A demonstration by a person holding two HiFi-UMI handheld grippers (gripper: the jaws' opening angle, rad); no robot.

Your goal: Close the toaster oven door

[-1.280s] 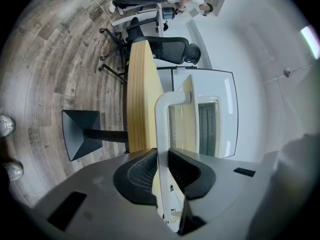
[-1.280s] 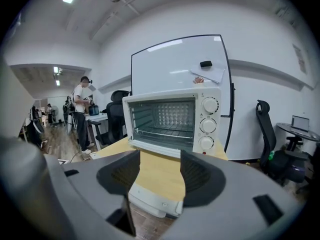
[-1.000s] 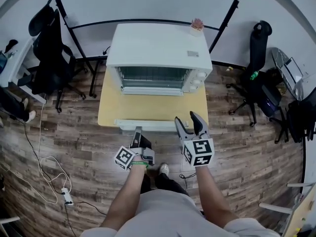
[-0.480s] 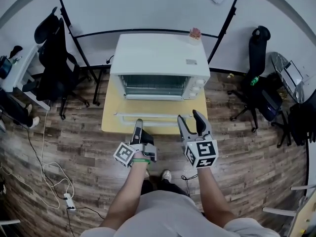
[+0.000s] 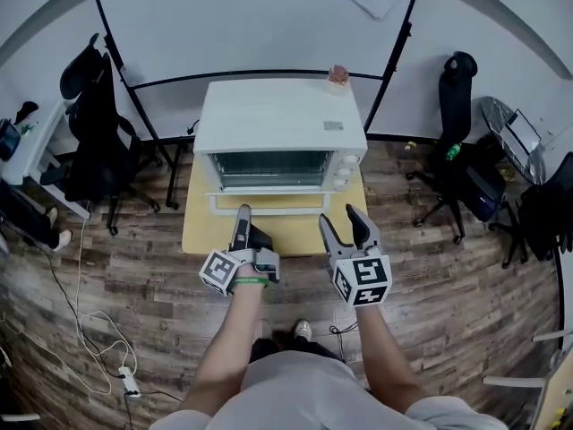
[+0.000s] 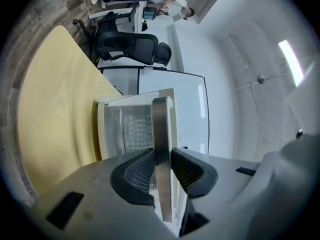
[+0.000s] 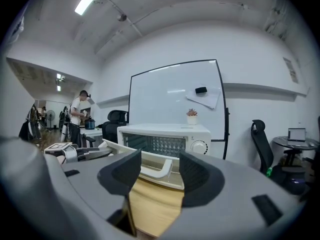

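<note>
A white toaster oven (image 5: 279, 115) stands on a small yellow table (image 5: 201, 231). Its glass door (image 5: 295, 202) is tilted up, partly shut. My left gripper (image 5: 242, 218) is shut on the door's rim near its left end. In the left gripper view the door edge (image 6: 161, 129) runs between both pads, with the oven cavity (image 6: 127, 131) beyond. The left jaws have just been opening slightly, with the door rim still between them. My right gripper (image 5: 347, 225) hovers open and empty over the table's front right. In the right gripper view the door's white handle (image 7: 159, 170) lies beyond the open jaws.
A small potted plant (image 5: 337, 76) sits on the oven's top. A whiteboard (image 5: 260, 16) stands behind it. Black office chairs stand at the left (image 5: 89, 124) and right (image 5: 461, 106). Cables (image 5: 98, 330) trail on the wood floor. A person (image 7: 80, 114) stands far off.
The door has swung up from lying flat toward the oven, carried by my left gripper. Both grippers have risen, the left one more.
</note>
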